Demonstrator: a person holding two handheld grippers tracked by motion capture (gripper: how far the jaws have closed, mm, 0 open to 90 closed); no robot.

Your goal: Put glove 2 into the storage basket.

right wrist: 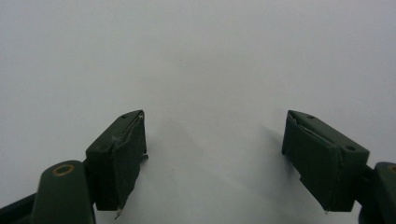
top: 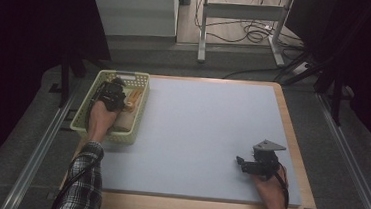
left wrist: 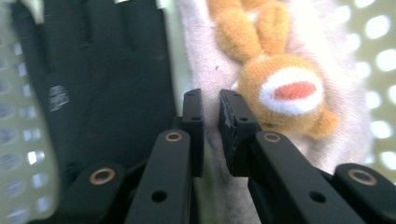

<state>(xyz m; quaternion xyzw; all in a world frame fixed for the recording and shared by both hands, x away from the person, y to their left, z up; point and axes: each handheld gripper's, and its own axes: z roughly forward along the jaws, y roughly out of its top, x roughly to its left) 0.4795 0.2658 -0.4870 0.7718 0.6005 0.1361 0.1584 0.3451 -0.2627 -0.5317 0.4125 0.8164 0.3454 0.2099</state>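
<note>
My left gripper (top: 111, 96) reaches down into a pale green plastic basket (top: 84, 107) at the table's far left. In the left gripper view its jaws (left wrist: 211, 100) stand almost together, pinched on the edge of a pale pink cloth (left wrist: 201, 51). An orange plush rabbit (left wrist: 280, 93) lies on that cloth just right of the pads, and a black glove (left wrist: 102, 70) lies to their left. The plush toy shows orange (top: 132, 100) beside the gripper in the high view. My right gripper (top: 241, 164) rests near the table's front right, open (right wrist: 215, 140), with nothing between its fingers.
A blue-grey mat (top: 207, 126) covers the wooden table (top: 297, 158). The basket's perforated walls (left wrist: 23, 140) close in on both sides of the left gripper. Beyond the table stand a metal frame and loose cables (top: 244, 34) on the floor.
</note>
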